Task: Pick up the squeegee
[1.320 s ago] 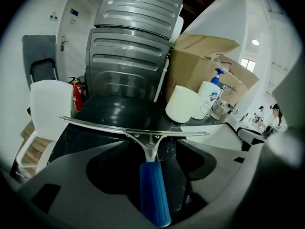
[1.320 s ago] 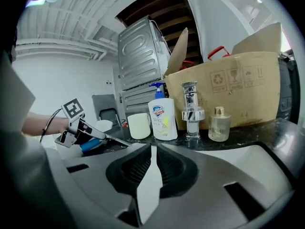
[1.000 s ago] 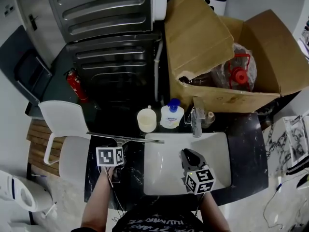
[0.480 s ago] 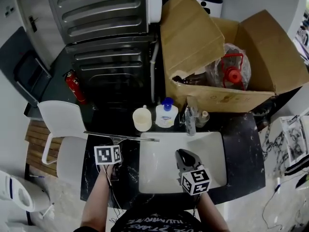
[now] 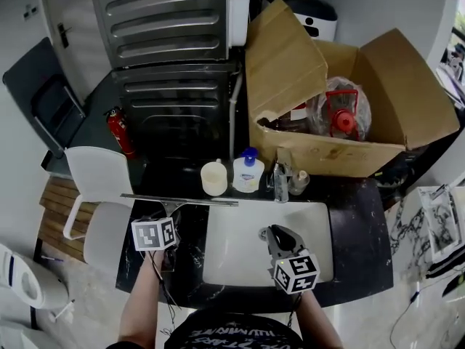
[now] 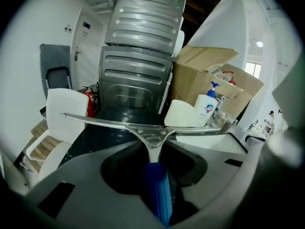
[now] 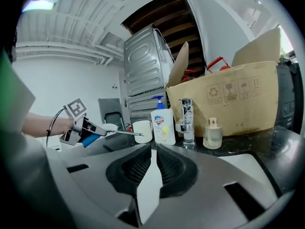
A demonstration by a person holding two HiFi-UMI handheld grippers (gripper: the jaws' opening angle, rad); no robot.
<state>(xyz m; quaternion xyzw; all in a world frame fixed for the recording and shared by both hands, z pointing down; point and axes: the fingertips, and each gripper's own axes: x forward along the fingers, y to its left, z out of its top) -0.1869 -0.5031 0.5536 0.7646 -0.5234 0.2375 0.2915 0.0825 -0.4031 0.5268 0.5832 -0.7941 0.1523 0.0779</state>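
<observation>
The squeegee (image 5: 179, 200) has a long metal blade and a blue handle (image 6: 157, 190). It hangs level above the dark counter, left of the white sink (image 5: 212, 267). My left gripper (image 5: 169, 219) is shut on the handle, its jaws having just been closing around it; the blade (image 6: 143, 126) crosses the left gripper view ahead of the jaws. The right gripper view shows the squeegee (image 7: 119, 132) and the left gripper (image 7: 78, 128) at the left. My right gripper (image 5: 280, 233) hovers over the sink basin, jaws together and empty, and points toward the faucet (image 7: 187, 120).
Behind the sink stand a cream cup (image 5: 214, 178), a soap pump bottle (image 5: 247, 173), the faucet (image 5: 281, 180) and a small glass bottle (image 5: 298, 182). An open cardboard box (image 5: 327, 151) sits further back. A white chair (image 5: 98, 187) and a red fire extinguisher (image 5: 120, 131) are at the left.
The left gripper has risen with the squeegee, lifting the blade off the counter edge. The right gripper shifted slightly over the basin.
</observation>
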